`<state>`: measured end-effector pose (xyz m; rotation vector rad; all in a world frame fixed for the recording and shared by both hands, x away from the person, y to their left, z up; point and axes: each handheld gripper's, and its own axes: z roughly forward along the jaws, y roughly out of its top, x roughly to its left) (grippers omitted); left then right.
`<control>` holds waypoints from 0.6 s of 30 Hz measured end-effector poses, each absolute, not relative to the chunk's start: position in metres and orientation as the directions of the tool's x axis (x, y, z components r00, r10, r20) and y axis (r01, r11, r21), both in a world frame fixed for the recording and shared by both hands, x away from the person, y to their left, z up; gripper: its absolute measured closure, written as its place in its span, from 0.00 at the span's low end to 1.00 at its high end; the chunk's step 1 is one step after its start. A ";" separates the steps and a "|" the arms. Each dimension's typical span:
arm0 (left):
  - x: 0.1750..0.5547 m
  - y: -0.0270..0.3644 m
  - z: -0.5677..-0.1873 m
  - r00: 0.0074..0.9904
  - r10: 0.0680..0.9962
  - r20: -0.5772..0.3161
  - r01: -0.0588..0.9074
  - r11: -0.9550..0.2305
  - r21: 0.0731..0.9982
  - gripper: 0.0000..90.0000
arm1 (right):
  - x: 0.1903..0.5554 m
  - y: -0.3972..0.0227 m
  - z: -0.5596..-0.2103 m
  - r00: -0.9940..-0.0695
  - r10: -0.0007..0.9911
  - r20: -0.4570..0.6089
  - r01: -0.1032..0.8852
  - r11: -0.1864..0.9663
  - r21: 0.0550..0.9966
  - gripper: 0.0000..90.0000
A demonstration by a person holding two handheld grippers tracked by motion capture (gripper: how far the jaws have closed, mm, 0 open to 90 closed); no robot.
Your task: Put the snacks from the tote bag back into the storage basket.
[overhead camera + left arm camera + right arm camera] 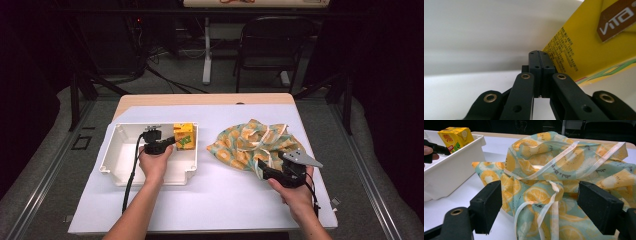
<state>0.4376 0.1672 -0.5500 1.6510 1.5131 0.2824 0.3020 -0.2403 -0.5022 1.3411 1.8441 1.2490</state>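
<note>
Placement looks finished: drink carton (184, 136) stands in the white bin (113, 159), left gripper (539, 55) pressed together just beside it, pinching nothing. Right gripper (537, 206), spread, faces the fruit-print bag (564, 170); grasping the bag probably comes next.

I read "VITA" in white on a brown patch of the yellow carton (586, 45), right of my left jaws.

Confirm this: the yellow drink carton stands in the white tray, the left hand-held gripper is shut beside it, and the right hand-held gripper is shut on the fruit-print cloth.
One error: the right hand-held gripper is open, its jaws apart around the fruit-print cloth, per the right gripper view. The rest holds.
</note>
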 end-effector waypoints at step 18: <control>0.434 0.169 -0.548 0.252 0.902 -0.352 0.695 0.085 0.714 1.00 | 0.302 -0.241 -0.502 -0.360 0.928 0.097 0.431 0.074 0.899 0.22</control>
